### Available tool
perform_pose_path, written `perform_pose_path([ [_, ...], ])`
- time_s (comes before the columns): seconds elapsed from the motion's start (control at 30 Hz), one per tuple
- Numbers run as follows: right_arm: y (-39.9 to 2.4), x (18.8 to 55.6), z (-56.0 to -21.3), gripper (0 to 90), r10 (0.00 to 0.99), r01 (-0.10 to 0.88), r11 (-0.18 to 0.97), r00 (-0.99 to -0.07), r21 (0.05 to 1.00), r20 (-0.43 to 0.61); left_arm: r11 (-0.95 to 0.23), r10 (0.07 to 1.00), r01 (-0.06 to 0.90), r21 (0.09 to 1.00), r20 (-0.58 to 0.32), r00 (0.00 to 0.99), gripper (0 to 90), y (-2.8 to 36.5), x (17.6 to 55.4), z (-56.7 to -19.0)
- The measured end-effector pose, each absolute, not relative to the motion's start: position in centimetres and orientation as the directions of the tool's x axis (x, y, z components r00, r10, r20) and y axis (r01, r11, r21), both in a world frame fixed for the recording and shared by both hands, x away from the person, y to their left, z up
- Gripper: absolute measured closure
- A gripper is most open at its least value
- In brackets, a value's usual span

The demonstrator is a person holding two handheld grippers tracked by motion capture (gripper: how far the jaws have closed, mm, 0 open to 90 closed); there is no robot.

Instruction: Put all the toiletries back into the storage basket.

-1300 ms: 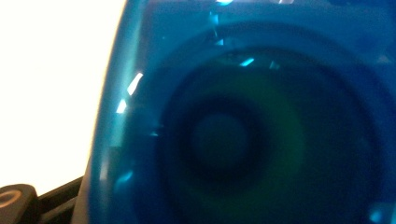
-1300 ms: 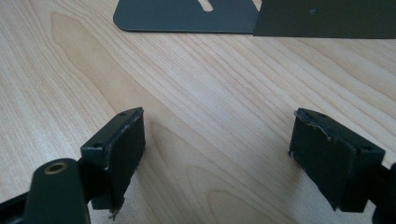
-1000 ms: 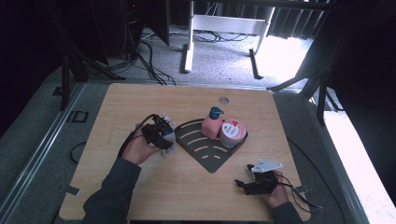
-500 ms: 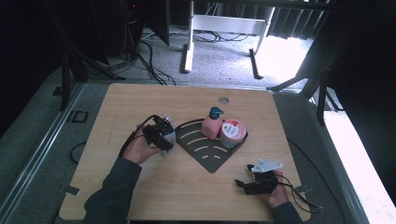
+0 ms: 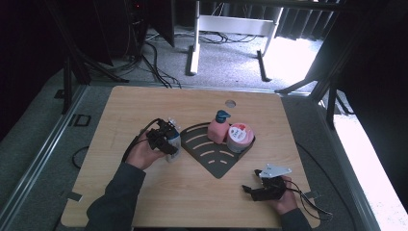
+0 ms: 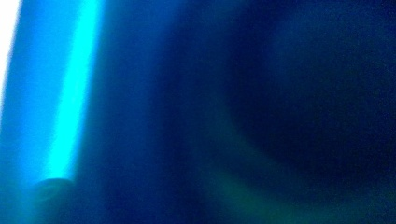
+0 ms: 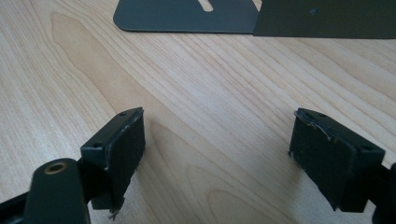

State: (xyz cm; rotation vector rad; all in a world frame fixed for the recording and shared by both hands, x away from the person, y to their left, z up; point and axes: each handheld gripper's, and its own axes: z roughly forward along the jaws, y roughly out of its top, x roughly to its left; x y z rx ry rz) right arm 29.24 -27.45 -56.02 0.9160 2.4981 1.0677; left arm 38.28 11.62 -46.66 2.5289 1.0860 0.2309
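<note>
My left gripper (image 5: 169, 139) is held over the table just left of a dark fan-shaped slotted rack (image 5: 216, 156). A pale bluish container (image 5: 174, 151) stands between its jaws, which have just been closing. In the left gripper view a blurred blue surface (image 6: 140, 112) sits right against the lens, so whether the pads press on it I cannot tell. A pink pump bottle with a blue top (image 5: 219, 129) and a round pink jar (image 5: 239, 137) stand on the rack. My right gripper (image 5: 249, 190) (image 7: 217, 158) rests open on the wood, nothing between its pads.
The wooden table (image 5: 144, 202) has a small round hole (image 5: 230, 103) near its far edge. A corner of the rack (image 7: 187, 18) lies just ahead of the right gripper. Table legs and cables cover the floor beyond the far edge.
</note>
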Motion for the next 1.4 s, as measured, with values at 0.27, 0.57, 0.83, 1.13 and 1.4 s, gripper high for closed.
perform_pose_path([
  [0.27,-27.5,29.2,-56.0,17.9,0.647,0.446,0.528,-0.762,0.723,-0.002,-0.634,0.729,0.663,0.397,0.021,0.684,55.3,11.5,38.0,-46.5],
  [0.57,-27.5,29.2,-56.0,17.9,0.648,0.446,0.527,-0.762,0.723,-0.002,-0.623,0.731,0.659,0.422,0.014,0.682,55.4,12.0,37.8,-45.8],
  [0.83,-27.5,29.3,-56.0,17.9,0.647,0.445,0.528,-0.763,0.724,-0.003,-0.611,0.739,0.659,0.438,0.019,0.673,55.3,12.2,37.8,-45.1],
  [1.13,-27.5,29.3,-56.0,17.9,0.647,0.445,0.528,-0.763,0.724,-0.002,-0.598,0.745,0.655,0.463,0.020,0.666,55.2,12.5,37.8,-44.3],
  [1.4,-27.5,29.3,-56.0,17.9,0.647,0.445,0.527,-0.763,0.724,-0.002,-0.590,0.746,0.646,0.485,0.022,0.665,55.2,12.5,37.8,-43.4],
])
